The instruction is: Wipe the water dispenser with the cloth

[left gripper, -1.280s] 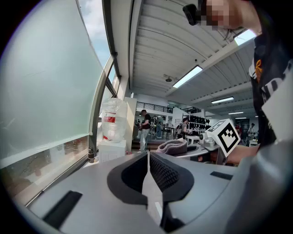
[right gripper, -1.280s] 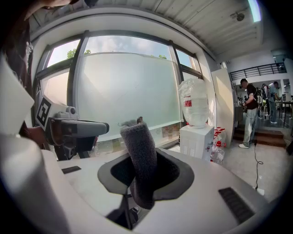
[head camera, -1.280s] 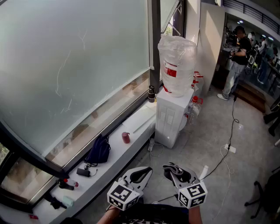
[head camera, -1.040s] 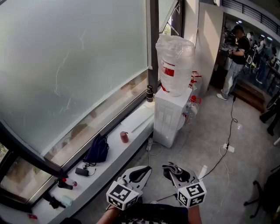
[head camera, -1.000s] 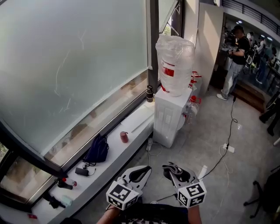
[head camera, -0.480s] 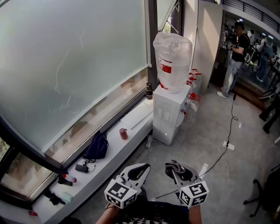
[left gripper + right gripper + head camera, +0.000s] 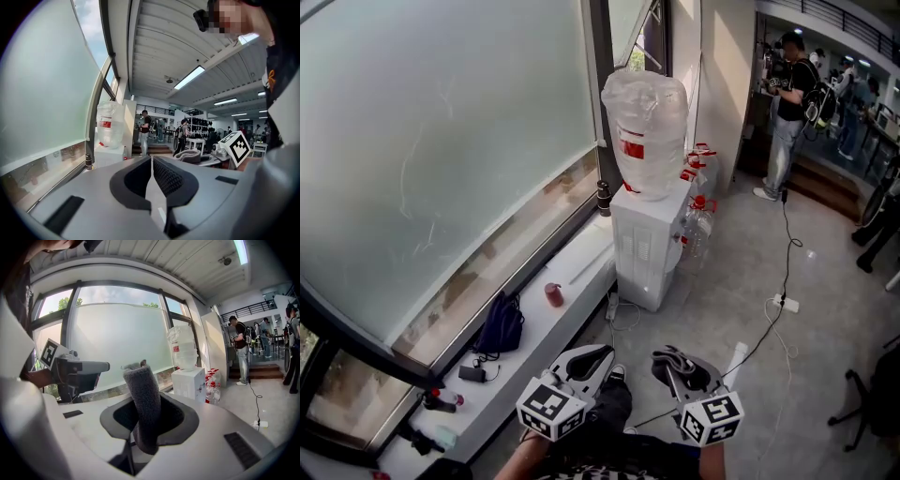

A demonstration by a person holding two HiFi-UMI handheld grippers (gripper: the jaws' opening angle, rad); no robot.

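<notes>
in the right gripper [image 7: 143, 405], a grey cloth [image 7: 140, 383], pinched between clenched fingers [image 7: 178, 414] and sticking up past their tips in a thick fold. on the left gripper [image 7: 152, 161], fingers [image 7: 136, 176] pressed together with only a thin slit between, nothing held. in the head view, both grippers low and close to the body, side by side and apart, over grey floor [image 7: 741, 272].

well ahead, far from either gripper, the white water dispenser [image 7: 639, 246], standing on the floor against the end of a white window ledge [image 7: 539, 323], beside a dark window post [image 7: 598, 94]. seated on top of it, a big clear water bottle [image 7: 644, 131] with a red label, wrapped in crinkled plastic film. just to the dispenser's right, on the floor, a cluster of clear bottles with red caps [image 7: 698, 211].

on the ledge: a small dark flask [image 7: 603, 198] just left of the dispenser, a red cup [image 7: 553, 294] farther along, a dark bag [image 7: 501, 324], then a few small items near the bottom corner, too small to name. above the ledge, frosted glass [image 7: 441, 141].

on the floor to the right, a black cable [image 7: 787, 244] running to a white power strip [image 7: 785, 303]. beyond, in a doorway, a person [image 7: 786, 103] in a dark top, standing well away from the dispenser.
</notes>
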